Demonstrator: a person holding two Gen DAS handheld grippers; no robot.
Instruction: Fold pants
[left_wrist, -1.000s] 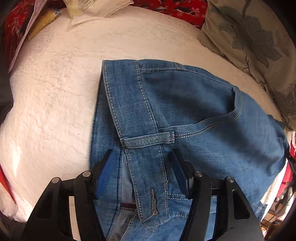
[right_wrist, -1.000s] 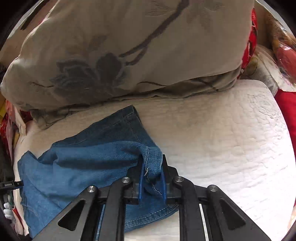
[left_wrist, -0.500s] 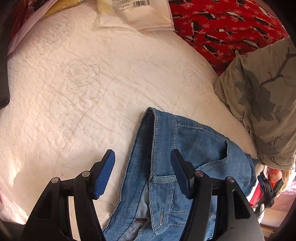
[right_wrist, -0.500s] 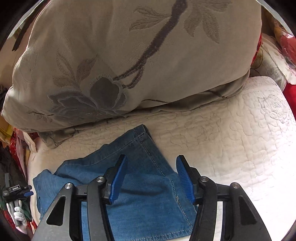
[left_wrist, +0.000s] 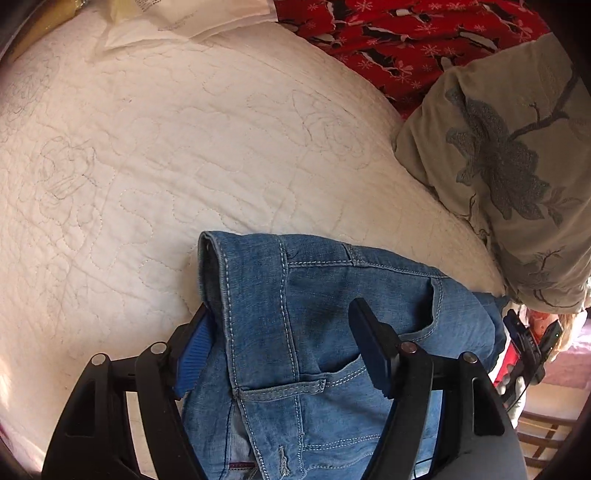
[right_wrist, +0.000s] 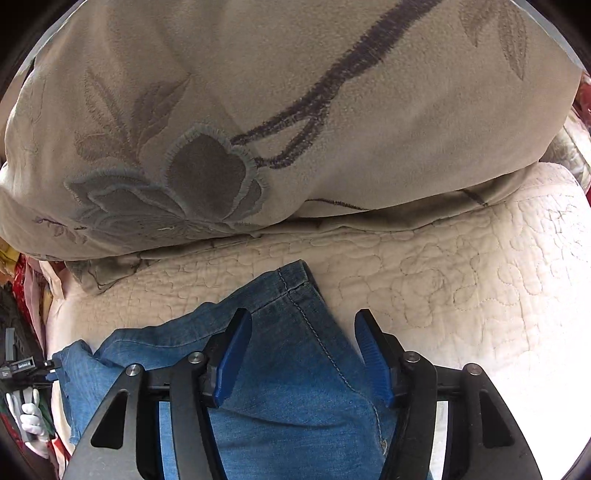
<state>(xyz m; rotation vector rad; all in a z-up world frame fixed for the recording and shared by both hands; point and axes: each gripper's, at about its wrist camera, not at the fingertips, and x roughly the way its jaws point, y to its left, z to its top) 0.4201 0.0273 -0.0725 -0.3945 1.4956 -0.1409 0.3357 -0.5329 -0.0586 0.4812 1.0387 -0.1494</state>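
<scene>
The blue denim pants (left_wrist: 314, 332) lie folded in a compact stack on the white quilt (left_wrist: 147, 166). In the left wrist view I see the waistband end, with belt loop and front pocket. My left gripper (left_wrist: 280, 354) is open and hovers over that end, fingers apart on either side of the waistband, holding nothing. In the right wrist view the pants (right_wrist: 295, 369) show a hem corner and a side seam. My right gripper (right_wrist: 303, 354) is open just above that end, holding nothing.
A large beige pillow with a grey flower pattern (right_wrist: 277, 129) lies just beyond the pants; it also shows in the left wrist view (left_wrist: 509, 177). Red patterned fabric (left_wrist: 388, 33) and a white plastic packet (left_wrist: 192, 18) lie at the quilt's far edge.
My right gripper let go of the denim fold it pinched one second ago and has opened. My left gripper pulled back and stays open. The pants now lie flat.
</scene>
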